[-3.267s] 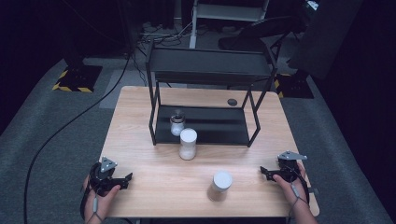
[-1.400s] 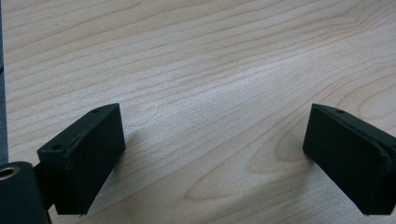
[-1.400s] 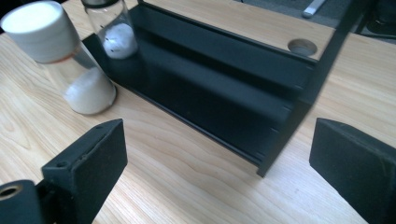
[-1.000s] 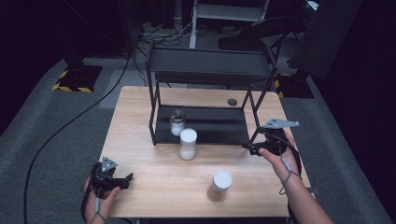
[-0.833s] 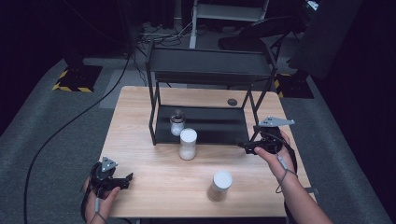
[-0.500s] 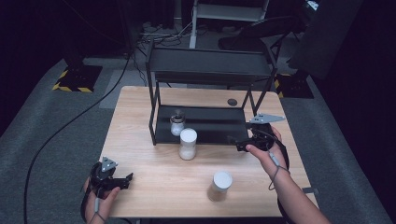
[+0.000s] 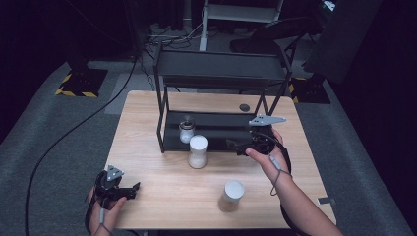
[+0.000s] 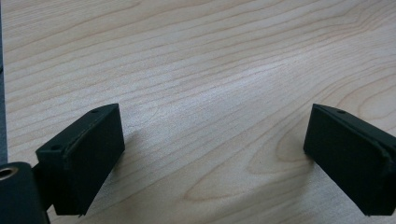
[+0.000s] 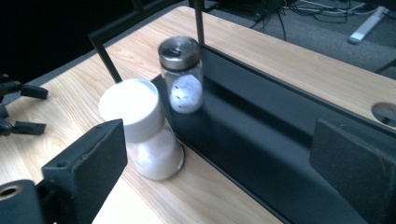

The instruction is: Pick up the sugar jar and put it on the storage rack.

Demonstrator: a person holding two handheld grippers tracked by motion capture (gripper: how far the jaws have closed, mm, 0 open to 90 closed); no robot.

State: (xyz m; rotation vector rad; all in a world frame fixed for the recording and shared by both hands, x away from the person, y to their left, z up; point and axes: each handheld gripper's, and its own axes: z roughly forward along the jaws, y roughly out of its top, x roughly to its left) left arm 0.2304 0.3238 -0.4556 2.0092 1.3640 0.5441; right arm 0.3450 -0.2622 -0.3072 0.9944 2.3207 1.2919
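A black two-tier rack (image 7: 221, 69) stands on the wooden table (image 7: 147, 123). On its lower shelf (image 9: 261, 140) sits a small glass jar with a metal lid (image 7: 186, 130) (image 9: 182, 77). Just in front of the shelf's edge stands a white-lidded jar of white powder (image 7: 197, 151) (image 9: 144, 130). Another white-lidded jar (image 7: 232, 195) stands nearer the front edge. My right gripper (image 7: 233, 146) (image 9: 219, 154) is open, hovering at the right part of the lower shelf and pointing left toward both jars. My left gripper (image 7: 132, 191) (image 8: 212, 149) rests open on bare wood at the front left, holding nothing.
A round dark grommet (image 7: 244, 107) (image 9: 385, 112) is set in the table behind the rack. A small grey piece (image 7: 326, 200) lies at the table's right front edge. The rack's thin uprights (image 9: 199, 18) flank the glass jar. Cables run across the floor beyond.
My right gripper has travelled from the table's front right corner forward and left to the rack's lower shelf. The left gripper and all jars have stayed put.
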